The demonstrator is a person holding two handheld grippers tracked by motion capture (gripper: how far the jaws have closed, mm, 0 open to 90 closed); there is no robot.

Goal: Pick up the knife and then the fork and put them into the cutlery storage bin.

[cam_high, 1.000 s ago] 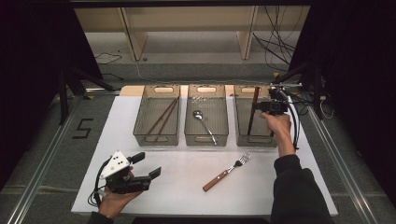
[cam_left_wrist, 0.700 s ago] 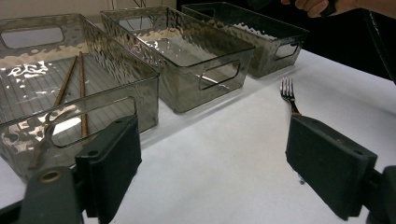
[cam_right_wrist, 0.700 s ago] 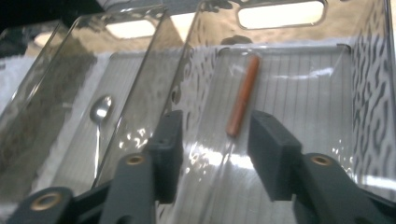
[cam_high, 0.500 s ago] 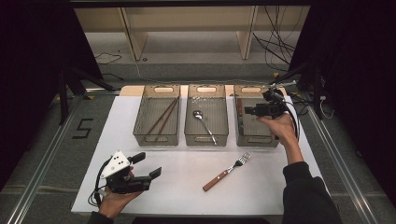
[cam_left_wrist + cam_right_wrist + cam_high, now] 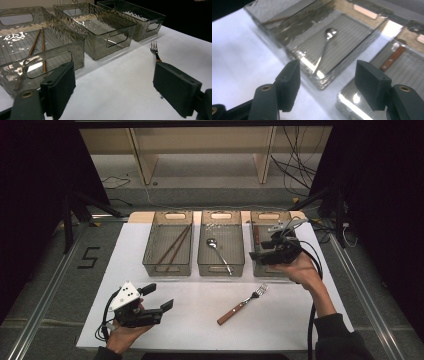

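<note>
Fork lies flat on the mat (thin, hard to pinch); right gripper, jaws apart and empty, could skid it.

It looked like a lab set up for recording: a white-topped table stood inside black curtains, framed by metal floor rails. Loose black cables trailed beneath a bare wooden shelf, and a taped numeral five marked the grey floor.

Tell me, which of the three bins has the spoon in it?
The middle bin. Its spoon lies inside; the left bin holds chopsticks.
</note>
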